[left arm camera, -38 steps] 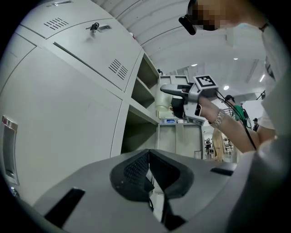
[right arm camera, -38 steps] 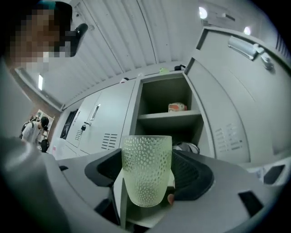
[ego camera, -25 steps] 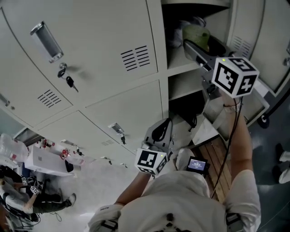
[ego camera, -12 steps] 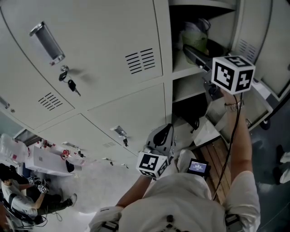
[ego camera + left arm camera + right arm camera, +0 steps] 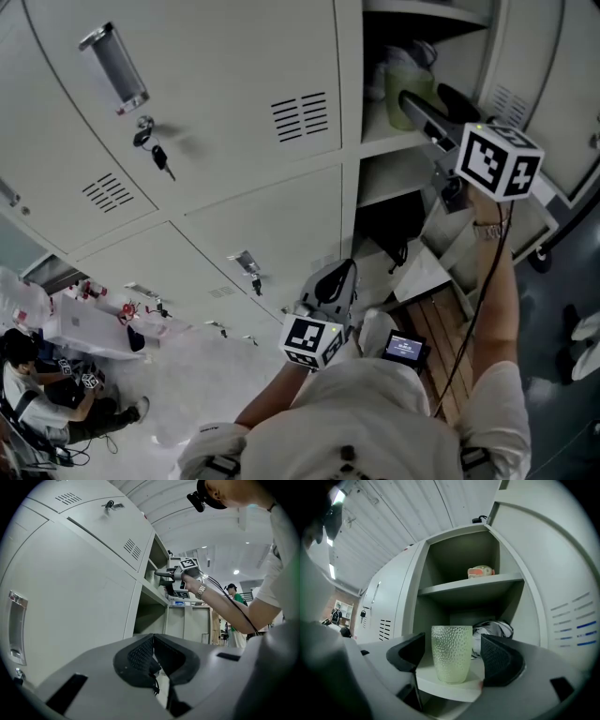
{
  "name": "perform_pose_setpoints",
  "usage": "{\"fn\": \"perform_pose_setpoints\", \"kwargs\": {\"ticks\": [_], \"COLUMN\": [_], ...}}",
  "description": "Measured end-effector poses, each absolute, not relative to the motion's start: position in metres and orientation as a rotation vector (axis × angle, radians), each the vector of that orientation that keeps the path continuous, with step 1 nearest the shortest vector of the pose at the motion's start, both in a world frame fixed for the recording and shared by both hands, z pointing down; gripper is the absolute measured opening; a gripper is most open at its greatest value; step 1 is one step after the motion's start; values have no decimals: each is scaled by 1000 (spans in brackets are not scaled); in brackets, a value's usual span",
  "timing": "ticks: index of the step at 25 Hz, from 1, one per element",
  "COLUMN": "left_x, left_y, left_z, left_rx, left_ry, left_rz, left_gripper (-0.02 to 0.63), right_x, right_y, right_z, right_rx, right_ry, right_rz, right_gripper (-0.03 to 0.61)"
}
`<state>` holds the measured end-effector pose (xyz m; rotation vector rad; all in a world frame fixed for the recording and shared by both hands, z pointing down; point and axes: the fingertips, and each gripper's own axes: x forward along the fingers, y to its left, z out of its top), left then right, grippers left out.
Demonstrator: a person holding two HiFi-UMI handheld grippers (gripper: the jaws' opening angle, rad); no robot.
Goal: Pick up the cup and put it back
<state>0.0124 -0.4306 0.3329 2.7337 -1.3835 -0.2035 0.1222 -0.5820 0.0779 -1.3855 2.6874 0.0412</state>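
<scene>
A pale green dimpled cup (image 5: 451,653) stands upright near the front edge of a shelf (image 5: 447,686) in the open locker. My right gripper (image 5: 452,657) is open, with one black pad on each side of the cup and a gap on both sides. In the head view the cup (image 5: 410,89) shows inside the locker, with the right gripper (image 5: 434,105) raised up to it. My left gripper (image 5: 332,281) hangs low by the person's body, well below the locker. Its jaws are shut on nothing in the left gripper view (image 5: 152,660).
A crumpled cloth or bag (image 5: 494,630) lies behind the cup. The shelf above holds a small object (image 5: 480,572). Closed locker doors (image 5: 216,112) are to the left, one with keys (image 5: 155,155). The open door (image 5: 553,75) is to the right. A wooden bench (image 5: 450,328) is below.
The head view has shifted a little. The right gripper stays up at the cup in the locker, and the left gripper hangs in much the same place.
</scene>
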Motion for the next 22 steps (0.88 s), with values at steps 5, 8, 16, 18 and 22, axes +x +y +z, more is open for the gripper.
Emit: {"fn": "perform_pose_setpoints", "kwargs": {"ticks": [5, 8, 16, 18, 22], "left_x": [15, 22, 47, 48, 44], "left_y": [-417, -408, -386, -381, -373], "left_z": [338, 345, 343, 339, 348], "left_rx": [2742, 2748, 2806, 2811, 2776], "left_ry": [-1353, -1314, -1225, -1229, -1264], "left_rz": [-181, -156, -150, -170, -147], "left_gripper": [9, 9, 9, 9, 9], "right_x": [133, 142, 176, 176, 178], "right_y": [-544, -512, -435, -424, -408], "right_z": [79, 89, 122, 142, 198], "right_rx": [-1332, -1306, -1397, -1361, -1327], "right_ry": [2642, 2603, 2474, 2498, 2521], "right_rz": [97, 84, 134, 88, -62], "right_gripper": [341, 338, 25, 25, 25]}}
